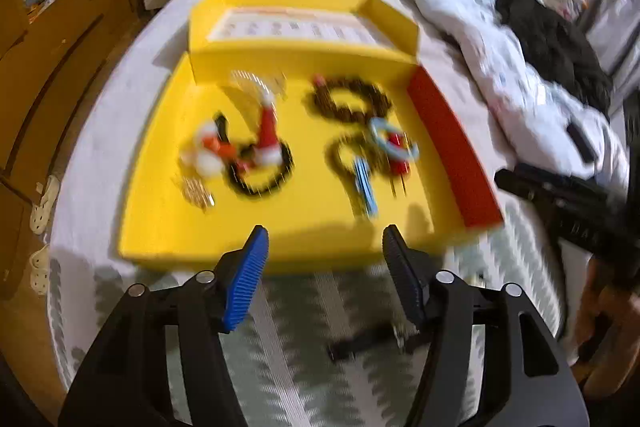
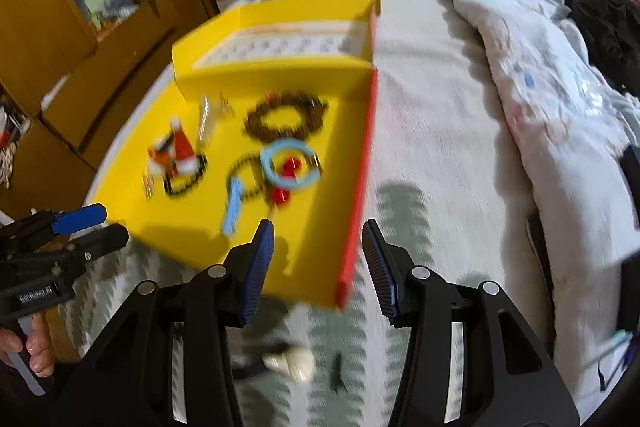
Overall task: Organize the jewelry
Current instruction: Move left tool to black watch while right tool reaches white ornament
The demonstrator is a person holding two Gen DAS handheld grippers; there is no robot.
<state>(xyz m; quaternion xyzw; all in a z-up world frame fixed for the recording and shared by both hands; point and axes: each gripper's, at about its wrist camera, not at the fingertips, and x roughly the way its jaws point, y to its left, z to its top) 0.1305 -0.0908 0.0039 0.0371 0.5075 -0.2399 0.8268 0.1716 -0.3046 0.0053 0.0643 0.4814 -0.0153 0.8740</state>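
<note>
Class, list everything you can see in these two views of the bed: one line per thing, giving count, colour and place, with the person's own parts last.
Box: one, yellow with a red side, open on the bed.
Lid: one, yellow, standing up behind the box.
Brown bracelet: one, far right in the box.
Blue ring: one, pale blue, right in the box, over red pieces.
Black bracelet: one, left of centre in the box.
Santa charm: one, red and white, left in the box.
Quilt: one, white, right of the box.
Black garment: one, on the quilt.
Wardrobe: one, brown, left of the bed.
Left tool: one, black with blue pad, open, empty.
Right tool: one, black with blue pads, open, empty.
Hand: one, on the left tool's handle.
</note>
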